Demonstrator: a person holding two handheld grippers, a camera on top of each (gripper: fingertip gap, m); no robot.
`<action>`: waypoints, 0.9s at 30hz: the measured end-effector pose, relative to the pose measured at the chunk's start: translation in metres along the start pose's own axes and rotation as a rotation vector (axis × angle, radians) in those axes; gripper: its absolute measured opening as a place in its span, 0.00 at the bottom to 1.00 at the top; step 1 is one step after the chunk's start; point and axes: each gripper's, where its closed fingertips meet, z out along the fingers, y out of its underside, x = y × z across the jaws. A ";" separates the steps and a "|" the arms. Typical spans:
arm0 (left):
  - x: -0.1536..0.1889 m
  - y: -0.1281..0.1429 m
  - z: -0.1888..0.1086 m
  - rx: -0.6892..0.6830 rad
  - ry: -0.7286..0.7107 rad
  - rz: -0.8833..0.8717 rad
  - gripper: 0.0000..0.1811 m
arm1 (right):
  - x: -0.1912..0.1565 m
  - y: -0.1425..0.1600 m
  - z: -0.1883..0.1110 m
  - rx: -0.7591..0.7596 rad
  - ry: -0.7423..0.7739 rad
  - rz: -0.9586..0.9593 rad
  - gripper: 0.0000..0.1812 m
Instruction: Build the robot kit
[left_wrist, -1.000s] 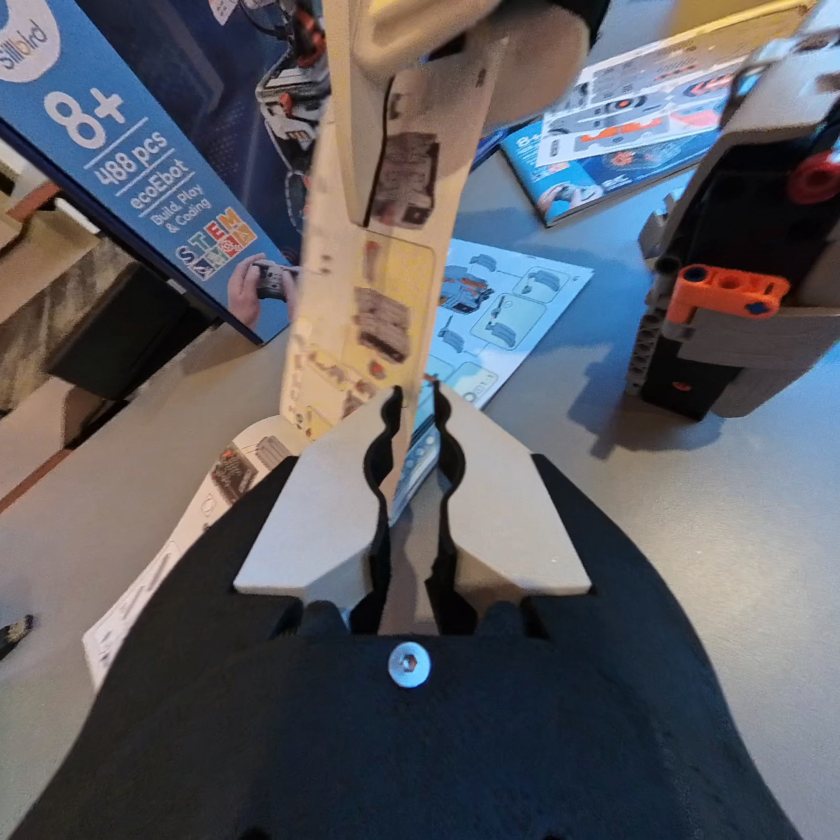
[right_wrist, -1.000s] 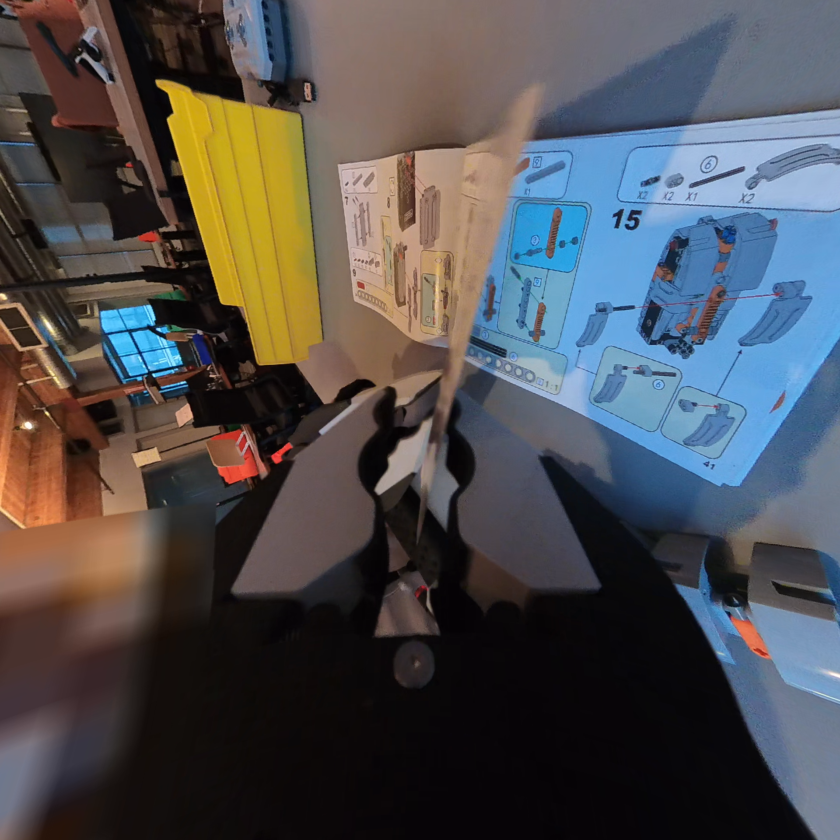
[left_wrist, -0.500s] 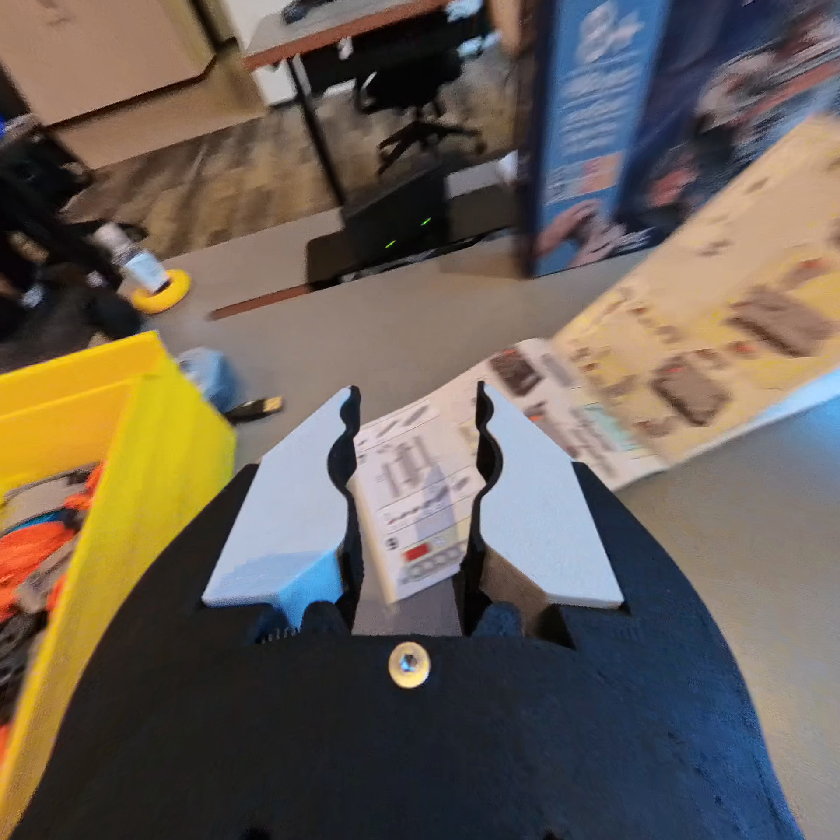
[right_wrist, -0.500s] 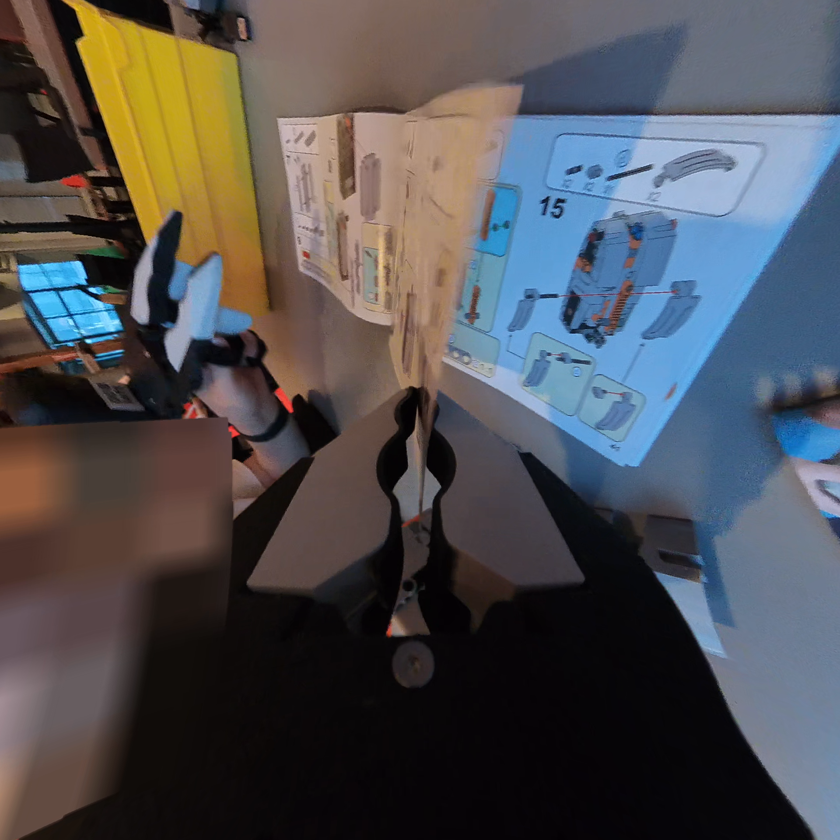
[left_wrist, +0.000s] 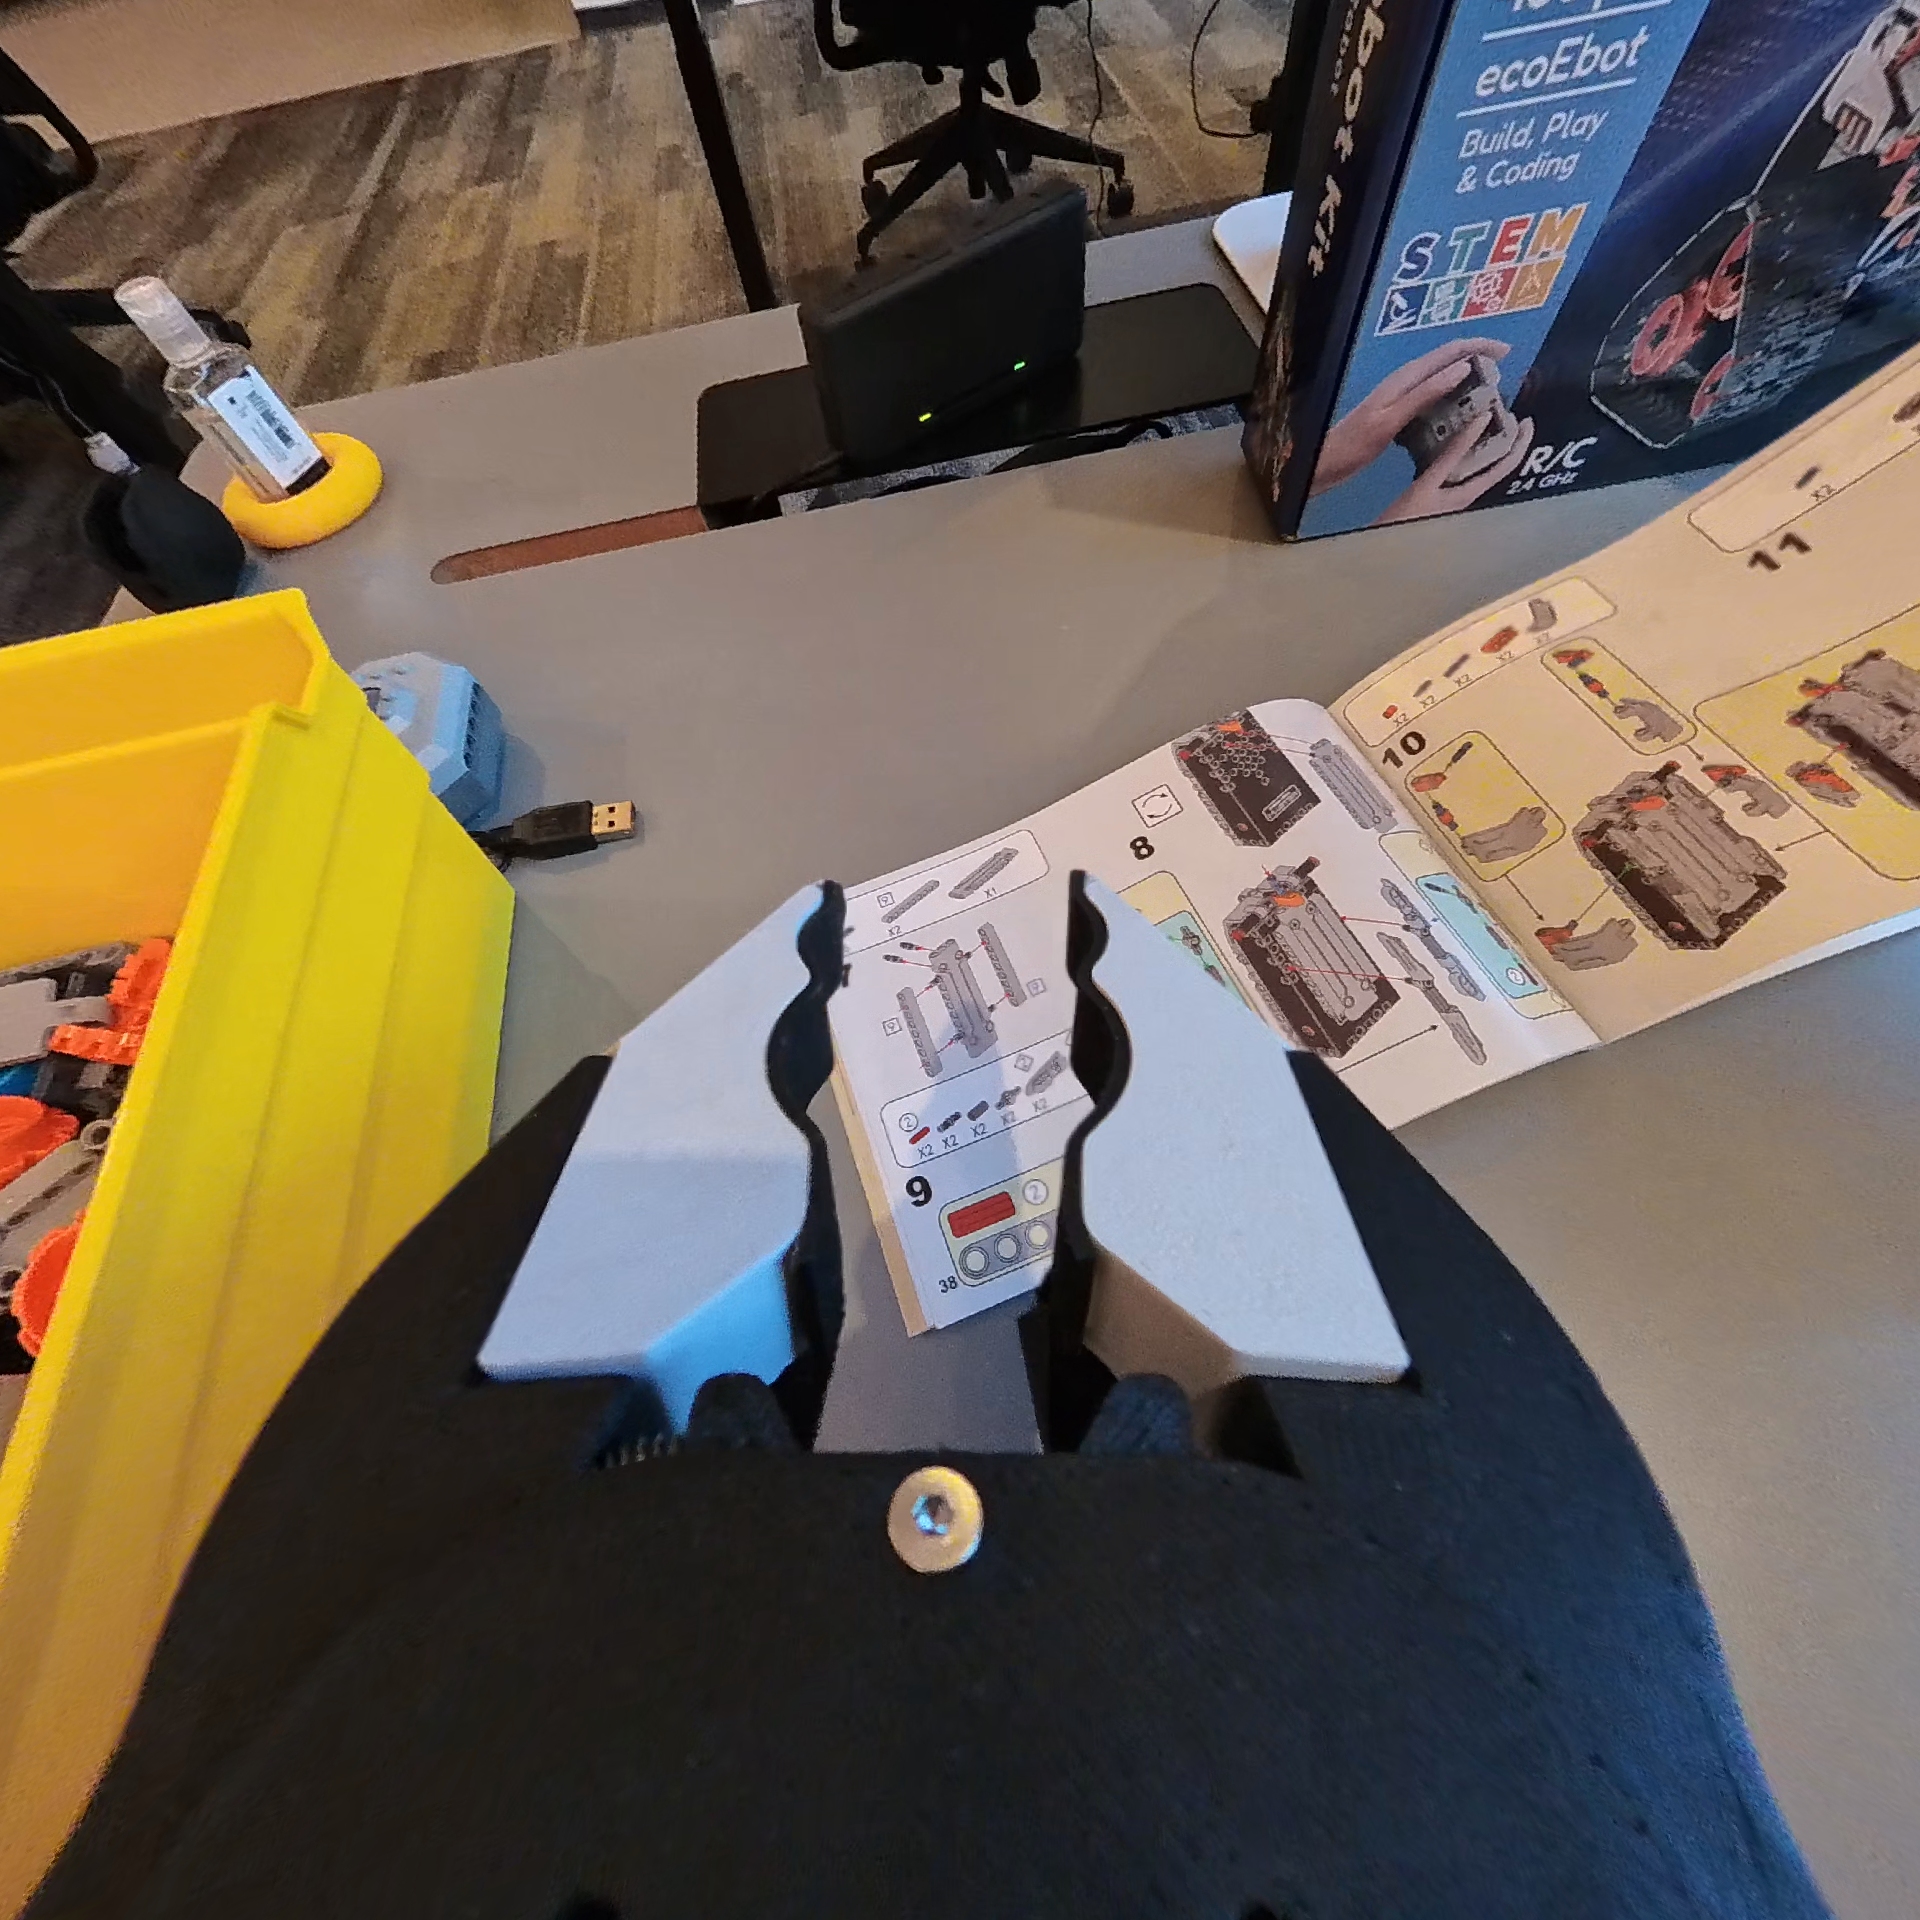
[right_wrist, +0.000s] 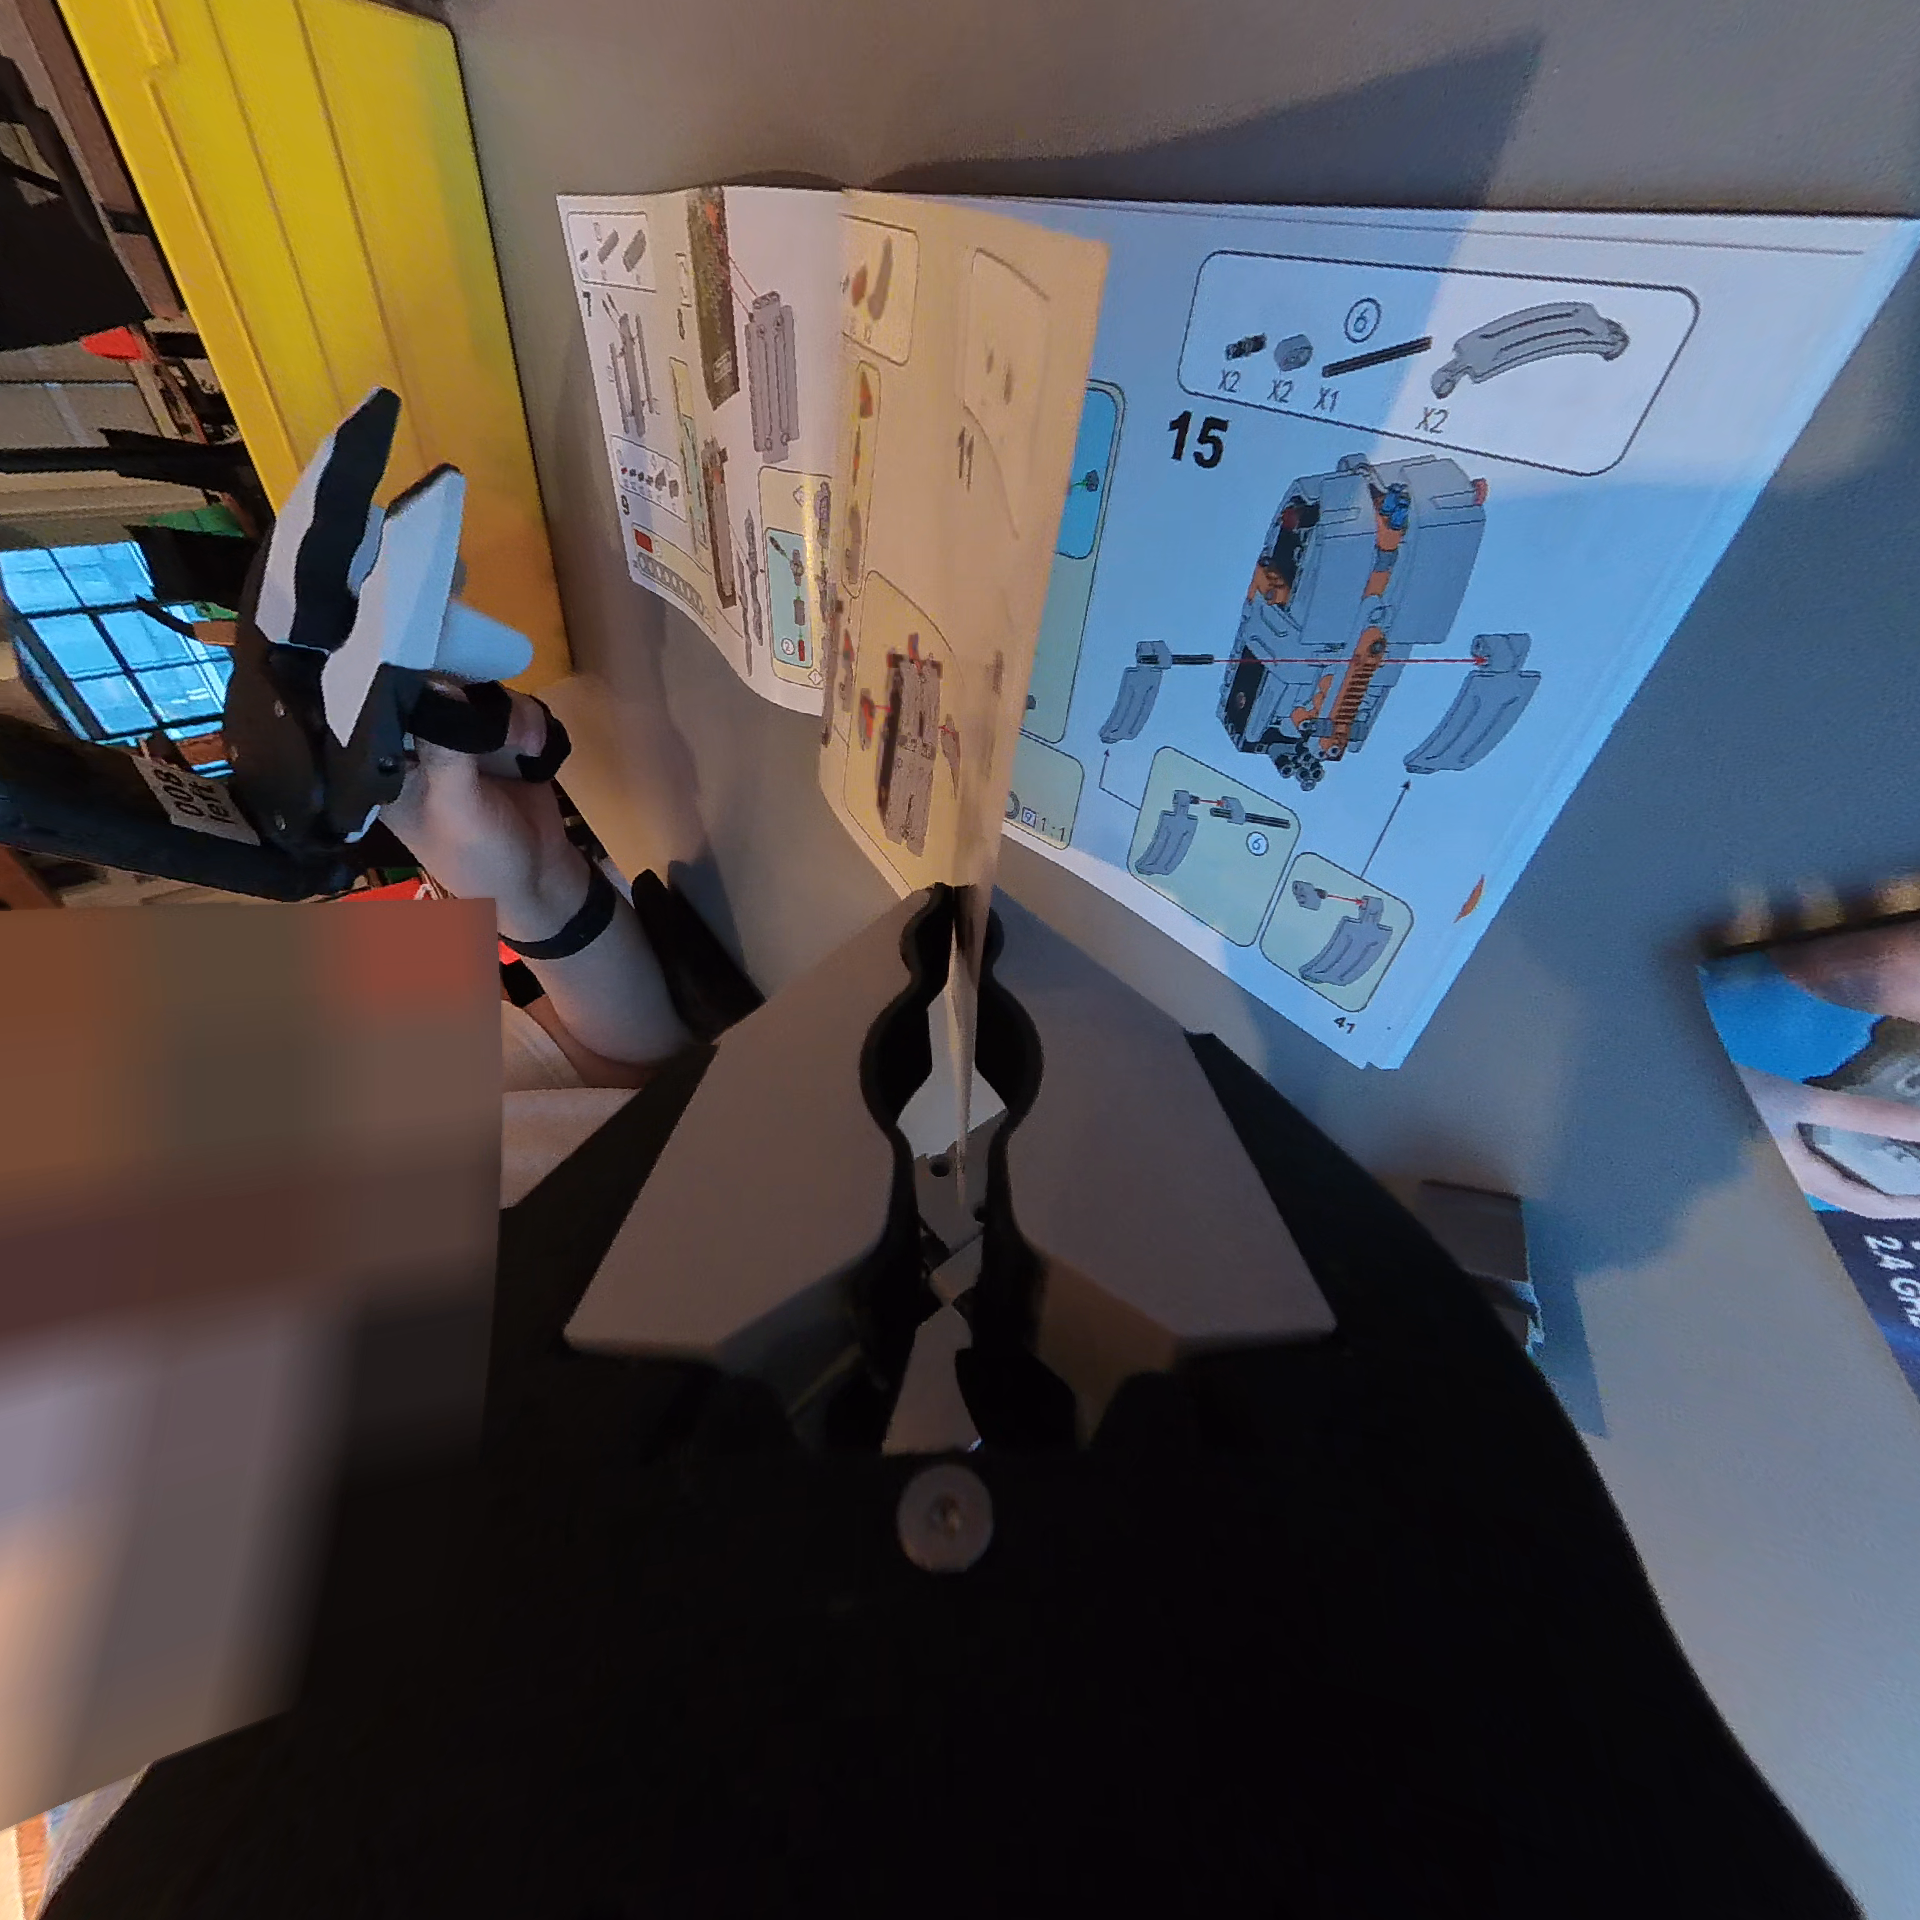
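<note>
R gripper (right_wrist: 951, 914) clamped on lifted page (right_wrist: 966, 540) of booklet (right_wrist: 1455, 582). L gripper (left_wrist: 951, 914) gaping, empty, over booklet corner, bin (left_wrist: 260, 935) just left on table (left_wrist: 935, 665).

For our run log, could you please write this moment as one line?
left gripper: open, empty, over booklet's left page | right gripper: shut on lifted page of instruction booklet | yellow bin left
</note>
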 end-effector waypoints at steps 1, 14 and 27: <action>0.000 0.001 0.001 -0.003 0.004 -0.004 0.23 | 0.000 0.000 0.000 0.000 -0.002 0.002 0.00; -0.006 -0.017 -0.009 0.101 -0.007 -0.067 0.24 | -0.019 0.002 0.002 0.029 -0.084 -0.012 0.00; -0.001 -0.046 -0.086 0.329 0.014 -0.198 0.26 | -0.117 -0.024 0.048 0.067 -0.228 -0.169 0.05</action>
